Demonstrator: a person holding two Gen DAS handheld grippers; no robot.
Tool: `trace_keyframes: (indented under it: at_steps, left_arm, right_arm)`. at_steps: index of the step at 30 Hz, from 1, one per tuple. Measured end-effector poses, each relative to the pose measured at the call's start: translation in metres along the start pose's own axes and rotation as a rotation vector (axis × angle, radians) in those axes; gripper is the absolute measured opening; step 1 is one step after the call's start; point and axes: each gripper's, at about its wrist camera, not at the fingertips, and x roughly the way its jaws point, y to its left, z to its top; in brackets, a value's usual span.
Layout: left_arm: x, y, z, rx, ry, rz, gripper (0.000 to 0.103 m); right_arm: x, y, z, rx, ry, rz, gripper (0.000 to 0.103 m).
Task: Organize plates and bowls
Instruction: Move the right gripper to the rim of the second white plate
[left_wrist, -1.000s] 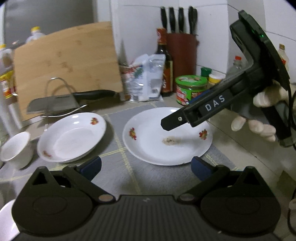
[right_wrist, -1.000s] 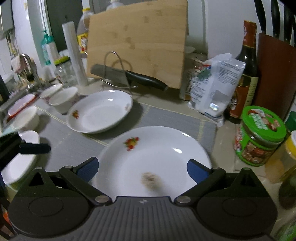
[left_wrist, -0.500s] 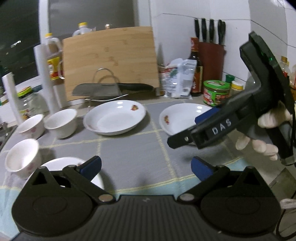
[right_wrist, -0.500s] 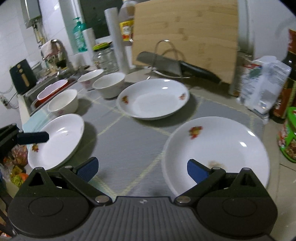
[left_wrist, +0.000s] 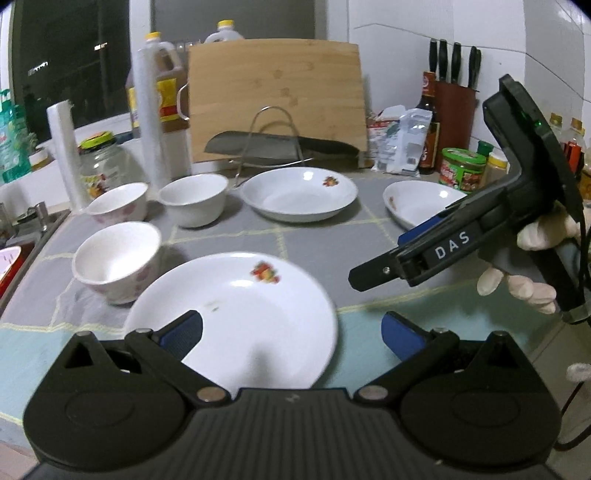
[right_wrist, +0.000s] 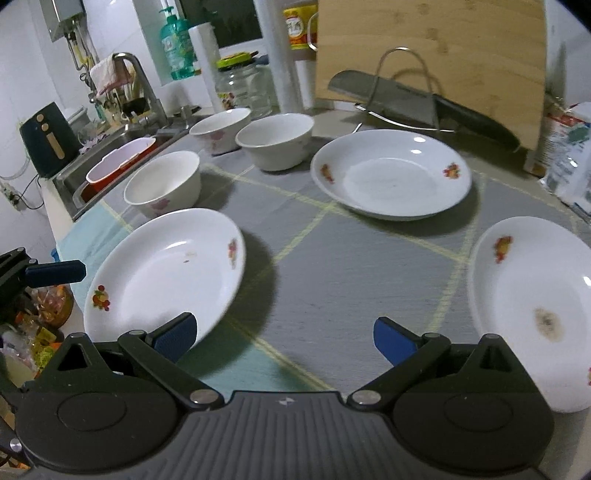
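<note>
The left gripper (left_wrist: 290, 334) hangs wide apart and empty at the bottom of its frame, its left pad over the near rim of the nearest plate (left_wrist: 236, 317); the right gripper (right_wrist: 282, 338) is equally spread and empty above bare mat (right_wrist: 343, 266), the same plate at lower left. A sound pickup would likely slide one blue pad under that rim and pinch only the edge. The other two plates (right_wrist: 391, 173) (right_wrist: 535, 306) lie apart at upper centre and right — three bowls (right_wrist: 164, 188) cluster upper left.
</note>
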Motion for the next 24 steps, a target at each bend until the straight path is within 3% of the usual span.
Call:
trace_keyframes:
  at_steps: [8, 14, 24]
  left_arm:
    - [-0.016, 0.043, -0.023, -0.015, 0.01, 0.003, 0.102]
    - [-0.014, 0.071, -0.045, -0.021, 0.062, 0.02, 0.102]
    - [0.002, 0.089, -0.059, 0.048, 0.094, -0.045, 0.102]
  right_arm:
    - [0.025, 0.032, 0.005, 0.011, 0.039, 0.014, 0.103]
    - [0.041, 0.05, 0.006, 0.023, 0.078, 0.046, 0.103]
    - [0.058, 0.069, 0.005, 0.011, 0.122, 0.029, 0.103]
